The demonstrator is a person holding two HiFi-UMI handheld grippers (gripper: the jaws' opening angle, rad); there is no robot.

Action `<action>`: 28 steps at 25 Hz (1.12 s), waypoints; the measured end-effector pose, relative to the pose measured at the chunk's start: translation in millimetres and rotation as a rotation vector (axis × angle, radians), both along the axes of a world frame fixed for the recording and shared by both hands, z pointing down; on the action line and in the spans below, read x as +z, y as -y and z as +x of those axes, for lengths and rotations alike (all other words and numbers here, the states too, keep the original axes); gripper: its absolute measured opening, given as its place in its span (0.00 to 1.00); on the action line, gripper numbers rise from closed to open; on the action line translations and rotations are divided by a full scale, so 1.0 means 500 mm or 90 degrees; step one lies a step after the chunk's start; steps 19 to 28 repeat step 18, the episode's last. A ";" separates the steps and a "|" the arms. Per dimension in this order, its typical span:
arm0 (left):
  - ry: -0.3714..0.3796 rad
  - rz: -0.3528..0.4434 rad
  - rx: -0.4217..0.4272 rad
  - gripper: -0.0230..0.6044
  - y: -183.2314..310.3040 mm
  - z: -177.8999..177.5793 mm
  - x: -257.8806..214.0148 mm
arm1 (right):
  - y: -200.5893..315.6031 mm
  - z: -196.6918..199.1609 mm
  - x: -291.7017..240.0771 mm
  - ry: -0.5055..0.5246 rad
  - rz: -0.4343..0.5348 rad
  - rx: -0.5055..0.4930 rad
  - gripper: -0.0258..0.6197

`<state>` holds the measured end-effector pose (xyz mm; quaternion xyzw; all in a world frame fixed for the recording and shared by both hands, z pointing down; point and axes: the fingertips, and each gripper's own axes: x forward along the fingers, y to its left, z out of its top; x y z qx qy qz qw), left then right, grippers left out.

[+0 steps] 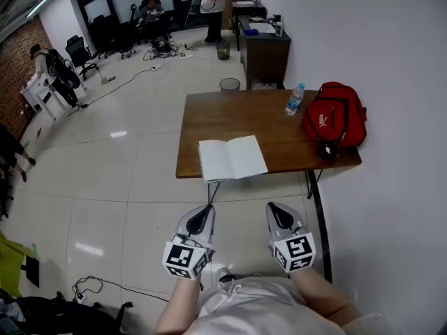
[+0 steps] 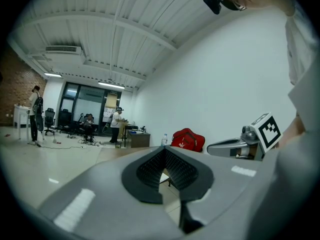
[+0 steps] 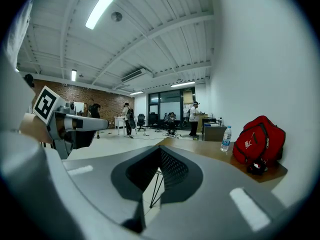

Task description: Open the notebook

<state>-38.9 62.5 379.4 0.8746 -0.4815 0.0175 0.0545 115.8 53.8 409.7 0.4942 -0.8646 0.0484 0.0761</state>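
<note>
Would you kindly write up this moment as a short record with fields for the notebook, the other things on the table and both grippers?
notebook: lying open, blank pages up, at the table's near edge
table: brown wood, right end by the white wall
red bag: on the table's right end
water bottle: upright, just left of the bag
left gripper: jaws together, nothing held, short of the table
right gripper: jaws together, nothing held, short of the table
task state: notebook already open
</note>
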 end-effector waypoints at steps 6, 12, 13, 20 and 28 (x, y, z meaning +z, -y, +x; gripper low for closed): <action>-0.001 0.003 0.010 0.05 -0.006 0.017 0.001 | -0.004 0.007 -0.005 0.008 -0.003 0.000 0.05; -0.003 -0.002 0.009 0.05 -0.007 0.014 0.003 | -0.006 0.000 -0.002 0.007 -0.009 -0.006 0.05; -0.004 -0.003 0.008 0.05 -0.007 0.013 0.003 | -0.006 -0.002 -0.002 0.007 -0.010 -0.006 0.05; -0.004 -0.001 0.006 0.05 -0.005 0.007 0.001 | -0.003 -0.007 -0.007 0.004 -0.007 -0.009 0.05; -0.004 -0.001 0.006 0.05 -0.005 0.007 0.001 | -0.003 -0.007 -0.007 0.004 -0.007 -0.009 0.05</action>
